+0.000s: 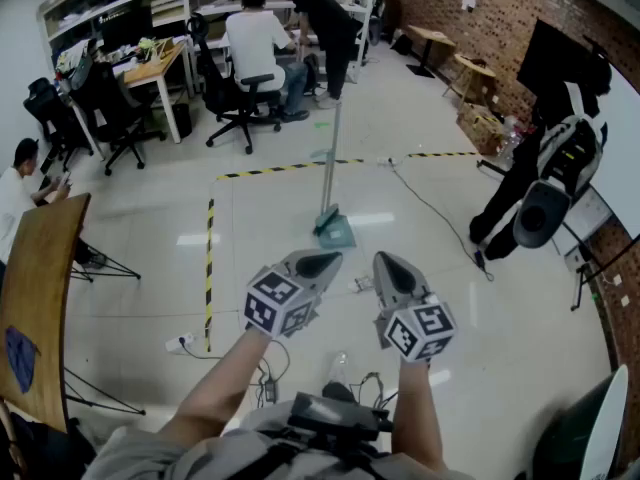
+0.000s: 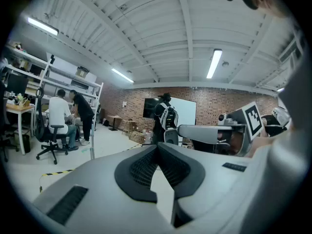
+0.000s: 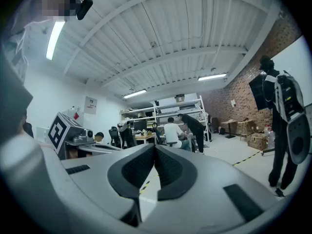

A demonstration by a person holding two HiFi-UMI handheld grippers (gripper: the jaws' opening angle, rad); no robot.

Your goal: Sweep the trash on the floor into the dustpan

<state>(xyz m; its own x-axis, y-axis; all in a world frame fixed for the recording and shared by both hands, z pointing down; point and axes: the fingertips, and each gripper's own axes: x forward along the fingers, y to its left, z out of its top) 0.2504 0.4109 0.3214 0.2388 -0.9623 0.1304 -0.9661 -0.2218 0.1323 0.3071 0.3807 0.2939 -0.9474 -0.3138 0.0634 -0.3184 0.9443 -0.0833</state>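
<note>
Office floor [image 1: 450, 298], dustpan [image 1: 335, 232] standing ahead. L hand-held gripper [image 1: 325, 262] & R hand-held gripper [image 1: 388, 265] both closed, empty. Best to open wide, grab handle [image 1: 331, 158] mid-height.

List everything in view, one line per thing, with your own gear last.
dustpan: one, teal with an upright grey handle, on the floor ahead.
trash scrap: one, pale, on the floor between the tong tips in the head view.
floor tape: yellow-black strips, forming a corner on the floor.
office chairs: at least three, black, by the desks.
people: four; two at the rear desk, one seated far left, one in black at the right.
wooden tabletop: one, brown, at the left edge.
power strip: one, white, on the floor at lower left.
left tongs: grey, shut, empty.
right tongs: grey, shut, empty.
</note>
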